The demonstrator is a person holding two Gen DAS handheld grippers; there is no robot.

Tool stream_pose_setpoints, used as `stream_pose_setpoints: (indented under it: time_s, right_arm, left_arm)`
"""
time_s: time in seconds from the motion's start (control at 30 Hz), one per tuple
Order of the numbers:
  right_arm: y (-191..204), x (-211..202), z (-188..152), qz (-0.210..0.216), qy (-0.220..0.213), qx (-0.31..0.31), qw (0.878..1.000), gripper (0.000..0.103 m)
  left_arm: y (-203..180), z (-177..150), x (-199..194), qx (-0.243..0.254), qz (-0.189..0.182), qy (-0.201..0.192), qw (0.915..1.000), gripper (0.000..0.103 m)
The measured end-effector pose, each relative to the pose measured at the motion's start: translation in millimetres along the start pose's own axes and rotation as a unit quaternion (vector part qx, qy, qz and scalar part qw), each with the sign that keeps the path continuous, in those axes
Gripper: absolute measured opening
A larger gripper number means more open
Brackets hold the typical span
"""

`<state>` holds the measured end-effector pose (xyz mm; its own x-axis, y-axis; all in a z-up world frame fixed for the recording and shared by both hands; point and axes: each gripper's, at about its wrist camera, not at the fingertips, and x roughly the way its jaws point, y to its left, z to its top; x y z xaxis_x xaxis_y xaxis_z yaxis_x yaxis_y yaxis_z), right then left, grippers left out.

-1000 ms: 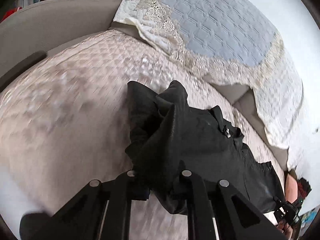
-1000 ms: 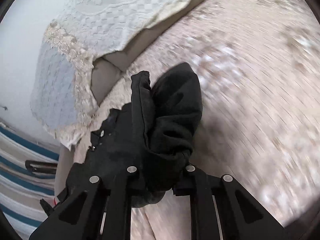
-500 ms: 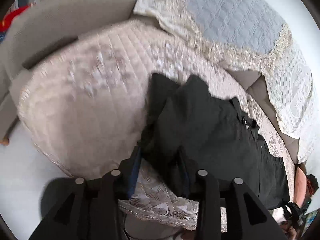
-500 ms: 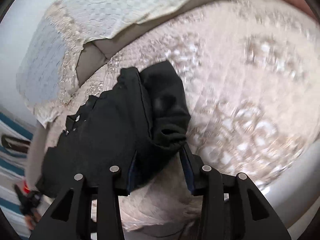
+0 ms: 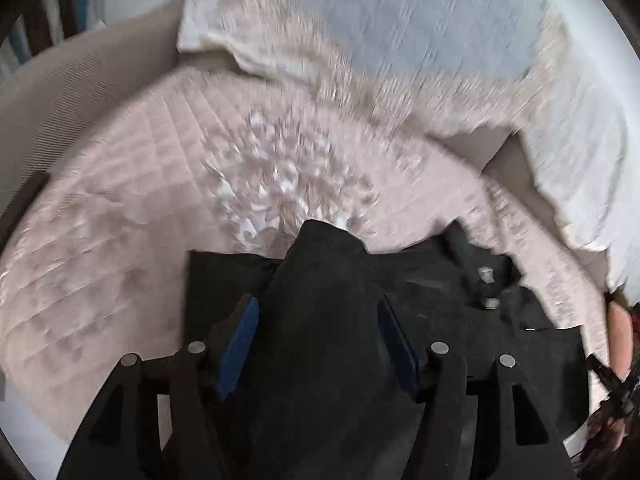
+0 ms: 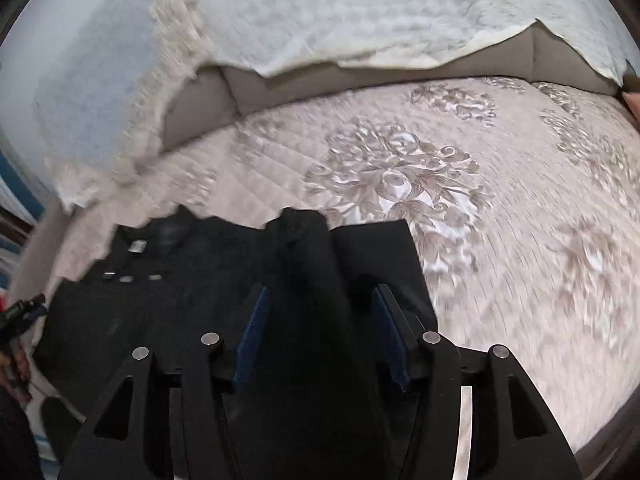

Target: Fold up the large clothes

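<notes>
A sofa seat covered with a pale pink quilted cover (image 5: 140, 208) (image 6: 500, 208), stitched with a shiny floral pattern, fills both views. Behind the cover, the grey-beige sofa back (image 5: 80, 80) (image 6: 360, 76) rises, and over it hangs a pale blue and cream throw with a lace border (image 5: 440, 32) (image 6: 320, 12). The left wrist view is smeared with motion blur, so its fine detail is lost.

On the quilted cover lies the black garment (image 5: 432, 292) (image 6: 168, 300), spread flat toward the seat's front edge. Near the garment's upper edge sits a small pale label (image 5: 485, 274) (image 6: 137, 246); any writing on it is too small and blurred to read. Just below the label in the right wrist view, a short row of small metallic fastenings (image 6: 127, 279) shows against the black cloth.

The left gripper (image 5: 318, 344) stands over the garment's end with its blue-padded fingers (image 5: 240, 340) spread wide apart; a raised ridge of black cloth runs up between them, apparently touching neither pad. The right gripper (image 6: 322, 328) shows the same at the garment's other end: fingers (image 6: 252, 332) wide, a hump of black fabric lying loose in the gap. That bunched cloth hides the part of the garment directly beneath each gripper.

At the far edge of each view, beyond the garment, the other gripper's black frame is only partly seen.
</notes>
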<state>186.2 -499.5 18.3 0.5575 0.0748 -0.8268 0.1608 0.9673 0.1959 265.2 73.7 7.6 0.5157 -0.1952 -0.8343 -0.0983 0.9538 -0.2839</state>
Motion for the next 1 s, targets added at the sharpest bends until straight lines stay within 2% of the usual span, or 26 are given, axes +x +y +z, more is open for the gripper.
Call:
stream_pose_setpoints:
  time_s: [0.1,0.2,0.23,0.27,0.3,0.33,0.43,0.53,0.67,0.7,0.73,0.8,0.93,1.0]
  right_arm:
    - [-0.2,29.1,13.6,-0.004,0.033,-0.005,0.999,0.054]
    - [3.7,39.5,16.8,0.024,0.048,-0.019,0.998,0.054]
    - [4.9,40.3,17.2,0.033,0.049,-0.021,0.998,0.051]
    - [6.7,40.0,17.1,0.039,0.047,-0.025,0.998,0.043]
    - [7.4,39.7,17.0,0.042,0.044,-0.027,0.998,0.025]
    - [8.5,38.0,17.0,0.048,0.038,-0.027,0.998,0.020]
    - [13.1,31.1,17.5,0.065,0.018,-0.028,0.997,0.011]
    - [15.7,8.3,22.6,0.076,-0.018,-0.027,0.997,0.010]
    - [13.1,-24.8,37.0,0.079,-0.077,-0.019,0.994,0.010]
    - [11.3,-24.8,40.1,0.076,-0.082,-0.015,0.994,0.010]
    - [6.9,-19.8,44.1,0.076,-0.083,-0.002,0.994,0.010]
    - [1.5,1.0,47.4,0.067,-0.070,0.017,0.995,0.010]
    - [-3.0,52.0,41.8,0.038,-0.022,0.030,0.999,0.010]
    - [-5.2,65.2,38.3,0.036,-0.014,0.030,0.999,0.010]
  left_arm:
    - [-3.5,11.4,30.9,0.007,0.011,0.028,0.9995,0.064]
    - [-8.1,11.4,45.1,0.030,0.014,0.042,0.9986,0.064]
    - [-11.0,10.1,45.4,0.041,0.016,0.042,0.9981,0.060]
    - [-12.9,8.9,44.8,0.051,0.014,0.041,0.9977,0.057]
    - [-14.0,8.6,43.9,0.057,0.008,0.042,0.9975,0.047]
    - [-13.6,8.4,41.9,0.061,0.005,0.042,0.9972,0.038]
    - [-15.6,7.6,33.1,0.075,-0.007,0.033,0.9966,0.024]
    - [-21.2,8.6,13.7,0.086,-0.017,0.003,0.9961,0.017]
    - [-28.8,19.0,-30.8,0.090,-0.050,-0.070,0.9922,0.015]
    - [-30.4,22.9,-37.3,0.091,-0.049,-0.089,0.9906,0.007]
    - [-32.1,27.4,-38.7,0.093,-0.046,-0.104,0.9892,0.006]
    - [-32.6,36.1,-24.0,0.081,-0.045,-0.100,0.9906,0.006]
    - [-27.8,34.5,42.0,0.069,0.004,-0.044,0.9966,0.006]
    - [-23.1,28.0,63.3,0.064,0.019,-0.033,0.9972,0.006]
